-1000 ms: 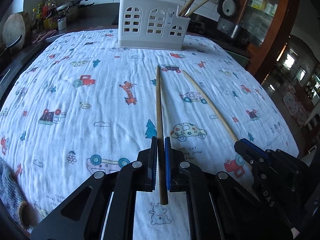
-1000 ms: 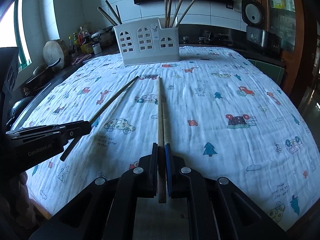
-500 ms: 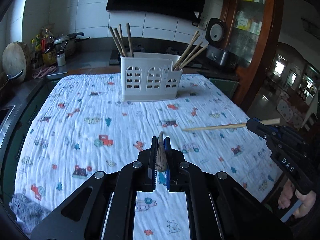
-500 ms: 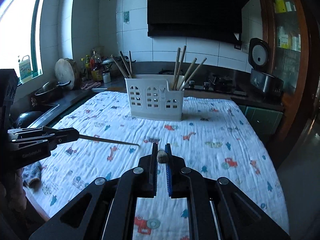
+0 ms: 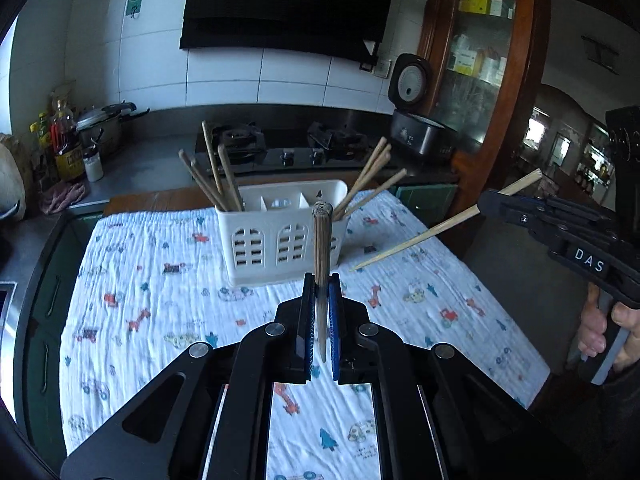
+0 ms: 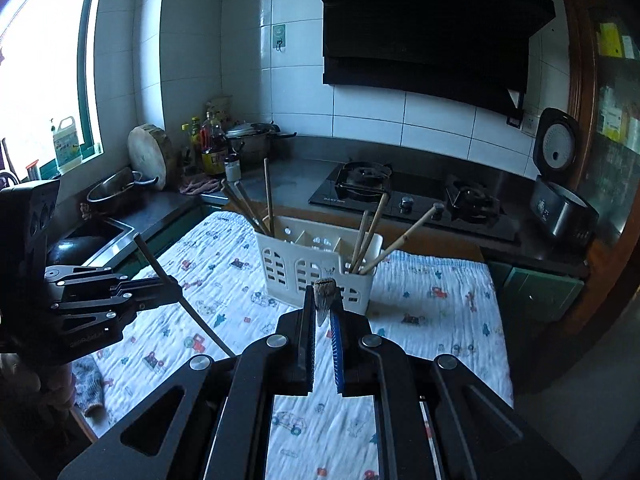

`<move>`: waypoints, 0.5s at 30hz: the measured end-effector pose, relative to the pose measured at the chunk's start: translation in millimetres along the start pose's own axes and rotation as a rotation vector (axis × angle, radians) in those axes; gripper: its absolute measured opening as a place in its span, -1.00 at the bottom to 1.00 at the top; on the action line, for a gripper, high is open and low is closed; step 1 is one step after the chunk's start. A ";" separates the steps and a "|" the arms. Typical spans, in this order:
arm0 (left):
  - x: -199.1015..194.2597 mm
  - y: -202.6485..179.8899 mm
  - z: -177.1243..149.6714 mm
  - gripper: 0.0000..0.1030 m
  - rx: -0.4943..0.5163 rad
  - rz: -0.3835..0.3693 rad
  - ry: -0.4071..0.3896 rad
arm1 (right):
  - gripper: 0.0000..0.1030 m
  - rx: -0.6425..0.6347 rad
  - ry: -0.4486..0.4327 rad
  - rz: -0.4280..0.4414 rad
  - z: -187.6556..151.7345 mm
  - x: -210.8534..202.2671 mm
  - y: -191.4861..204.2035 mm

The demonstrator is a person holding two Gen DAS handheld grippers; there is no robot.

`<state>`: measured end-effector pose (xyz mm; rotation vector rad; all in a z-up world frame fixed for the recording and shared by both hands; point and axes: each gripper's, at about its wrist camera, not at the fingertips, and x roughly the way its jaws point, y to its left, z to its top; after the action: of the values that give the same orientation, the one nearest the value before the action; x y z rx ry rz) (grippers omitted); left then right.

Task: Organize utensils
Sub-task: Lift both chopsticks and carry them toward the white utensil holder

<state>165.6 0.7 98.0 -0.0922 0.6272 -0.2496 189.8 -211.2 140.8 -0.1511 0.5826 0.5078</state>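
Note:
A white slotted utensil holder (image 5: 280, 232) (image 6: 316, 268) stands at the far end of the table, with several wooden chopsticks leaning out at its left and right ends. My left gripper (image 5: 319, 284) is shut on a wooden chopstick (image 5: 321, 248) that points up and forward, high above the cloth. It shows from the side in the right wrist view (image 6: 160, 276). My right gripper (image 6: 322, 300) is shut on another chopstick (image 6: 323, 296), seen end-on. In the left wrist view this chopstick (image 5: 420, 236) slants down toward the holder from the right gripper (image 5: 486, 202).
The table carries a white cloth with cartoon prints (image 5: 160, 300). Behind it runs a dark counter with a gas hob (image 6: 412, 196), a rice cooker (image 6: 560, 200), bottles and pots (image 5: 68, 148). A sink (image 6: 92, 236) lies at the left. A grey sock (image 6: 90, 384) lies at the near left edge.
Both grippers have lifted their chopsticks off the cloth and risen high above the table, tilting the sticks up. The holder now sits lower and farther in both views.

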 end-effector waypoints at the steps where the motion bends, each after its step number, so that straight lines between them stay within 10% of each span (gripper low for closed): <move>1: -2.2 0.2 10.2 -0.90 0.008 -0.001 -0.015 | -0.86 -0.014 0.002 -0.005 7.8 0.6 -0.6; 15: 1.2 22.4 137.1 -0.90 0.002 0.097 -0.192 | -0.86 -0.064 0.021 -0.033 85.2 34.3 -18.9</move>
<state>252.0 23.3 204.3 -0.0826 0.4393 -0.1451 265.3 -189.9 192.0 -0.2268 0.5835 0.4932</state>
